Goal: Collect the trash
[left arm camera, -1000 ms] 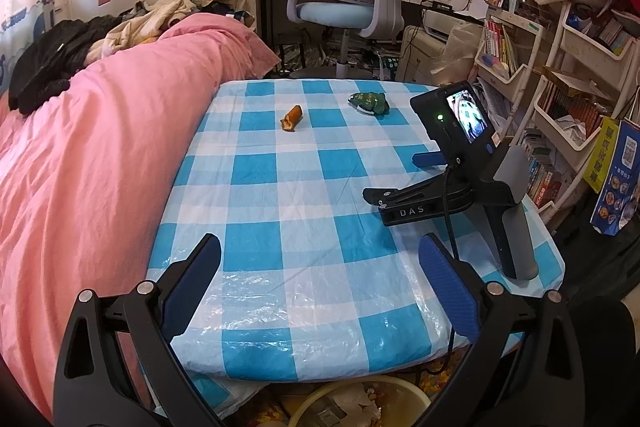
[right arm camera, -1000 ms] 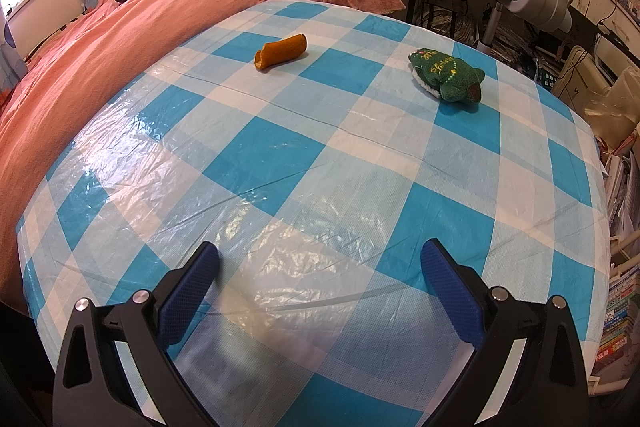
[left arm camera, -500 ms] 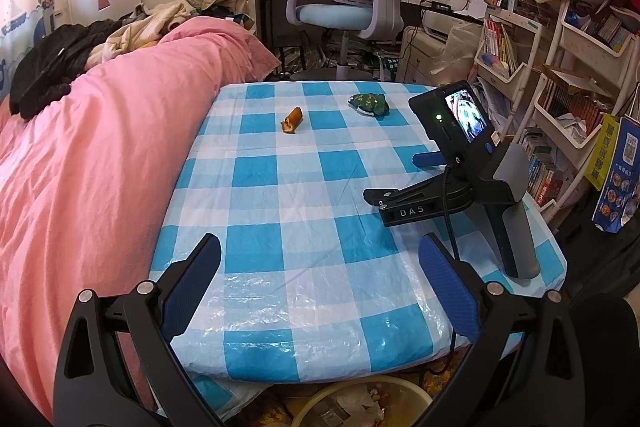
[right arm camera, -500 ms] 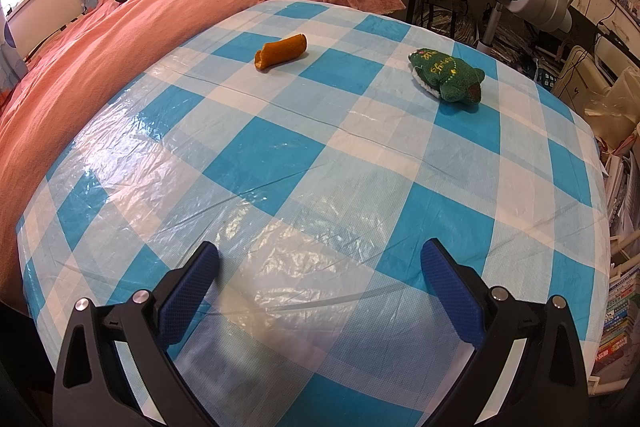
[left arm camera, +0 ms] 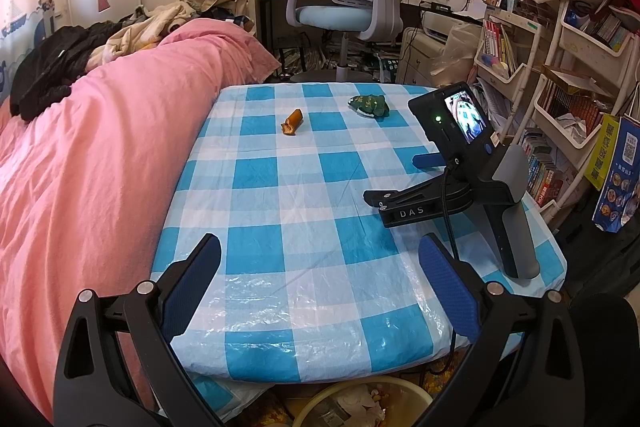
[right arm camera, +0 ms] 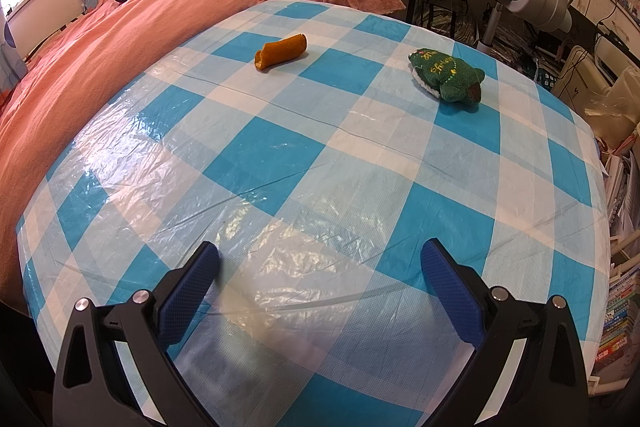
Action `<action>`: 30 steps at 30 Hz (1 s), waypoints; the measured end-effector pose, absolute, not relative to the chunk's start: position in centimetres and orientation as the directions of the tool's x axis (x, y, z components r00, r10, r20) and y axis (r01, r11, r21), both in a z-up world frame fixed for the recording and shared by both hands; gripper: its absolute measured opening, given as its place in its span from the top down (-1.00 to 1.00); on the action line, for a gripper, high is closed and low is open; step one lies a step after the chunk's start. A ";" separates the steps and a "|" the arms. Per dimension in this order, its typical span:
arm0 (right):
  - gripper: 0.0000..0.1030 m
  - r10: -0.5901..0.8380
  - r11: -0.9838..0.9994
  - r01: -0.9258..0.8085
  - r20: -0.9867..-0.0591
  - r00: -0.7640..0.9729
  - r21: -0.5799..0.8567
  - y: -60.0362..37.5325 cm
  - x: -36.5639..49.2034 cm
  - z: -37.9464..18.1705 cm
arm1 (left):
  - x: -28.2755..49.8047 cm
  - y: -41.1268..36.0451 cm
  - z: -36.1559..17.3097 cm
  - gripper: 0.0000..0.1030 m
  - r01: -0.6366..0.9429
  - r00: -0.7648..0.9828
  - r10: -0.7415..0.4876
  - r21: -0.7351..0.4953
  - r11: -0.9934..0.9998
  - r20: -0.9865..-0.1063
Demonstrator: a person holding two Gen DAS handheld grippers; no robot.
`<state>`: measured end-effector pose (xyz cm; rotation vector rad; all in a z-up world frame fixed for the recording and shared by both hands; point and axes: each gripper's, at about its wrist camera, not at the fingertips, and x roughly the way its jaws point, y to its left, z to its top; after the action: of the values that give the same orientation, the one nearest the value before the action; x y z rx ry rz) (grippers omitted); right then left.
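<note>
Blue-white checked tablecloth point(right arm camera: 320, 155); orange scrap point(right arm camera: 281, 51); green plush point(right arm camera: 446, 75), yellow lettering; pink duvet point(left arm camera: 100, 147); my pads point(right arm camera: 188, 291) blue.

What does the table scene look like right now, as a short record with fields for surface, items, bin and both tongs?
surface: table with blue-and-white checked cloth
items: orange scrap and green plush piece, lying apart at the far end
bin: yellow bin below the near table edge, trash inside
left tongs: open, empty, raised near the table's edge
right tongs: open, empty, resting on the table
</note>
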<state>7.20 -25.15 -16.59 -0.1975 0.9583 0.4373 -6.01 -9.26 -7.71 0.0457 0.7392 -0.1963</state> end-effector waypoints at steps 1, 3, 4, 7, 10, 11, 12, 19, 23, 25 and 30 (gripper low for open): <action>-0.88 0.272 0.896 -0.444 -0.824 0.496 0.028 -25.2 7.2 -16.6 | -6.0 -9.3 -7.7 -0.85 0.194 0.722 -0.162 -0.027 0.981 -0.673; -0.88 0.272 0.896 -0.444 -0.824 0.496 0.028 -25.2 7.2 -16.6 | -6.0 -9.3 -7.7 -0.85 0.194 0.722 -0.162 -0.028 0.981 -0.673; -0.88 0.272 0.896 -0.444 -0.824 0.496 0.028 -25.2 7.2 -16.6 | -6.0 -9.2 -7.7 -0.85 0.194 0.722 -0.162 -0.028 0.981 -0.672; -0.88 0.272 0.896 -0.444 -0.824 0.496 0.029 -25.1 7.2 -16.6 | -6.0 -9.3 -7.7 -0.85 0.192 0.722 -0.162 -0.030 0.981 -0.672; -0.88 0.272 0.896 -0.444 -0.824 0.496 0.029 -25.1 7.2 -16.6 | -6.1 -9.3 -7.8 -0.85 0.194 0.722 -0.161 -0.027 0.981 -0.673; -0.88 0.272 0.896 -0.444 -0.824 0.496 0.029 -25.1 7.2 -16.6 | -6.1 -9.3 -7.8 -0.85 0.194 0.722 -0.161 -0.027 0.981 -0.672; -0.88 0.272 0.896 -0.444 -0.824 0.496 0.028 -25.1 7.2 -16.6 | -6.1 -9.3 -7.7 -0.85 0.194 0.723 -0.160 -0.025 0.981 -0.672; -0.88 0.272 0.896 -0.444 -0.824 0.496 0.029 -25.1 7.2 -16.6 | -6.3 -9.5 -7.4 -0.85 0.195 0.733 -0.141 0.007 0.981 -0.665; -0.88 0.272 0.896 -0.444 -0.824 0.496 0.029 -25.1 7.2 -16.6 | -6.6 -10.3 -7.4 -0.85 0.207 0.745 -0.118 0.060 0.977 -0.657; -0.88 0.272 0.896 -0.444 -0.824 0.496 0.029 -25.1 7.2 -16.6 | -6.8 -11.0 -7.6 -0.85 0.217 0.750 -0.104 0.094 0.972 -0.654; -0.88 0.272 0.896 -0.444 -0.824 0.496 0.029 -25.1 7.3 -16.6 | -7.2 -12.4 -8.4 -0.85 0.246 0.748 -0.084 0.157 0.956 -0.658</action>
<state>7.25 -25.14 -16.59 -0.1971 0.9586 0.4370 -7.22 -12.41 -8.38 0.2412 0.7041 -0.1827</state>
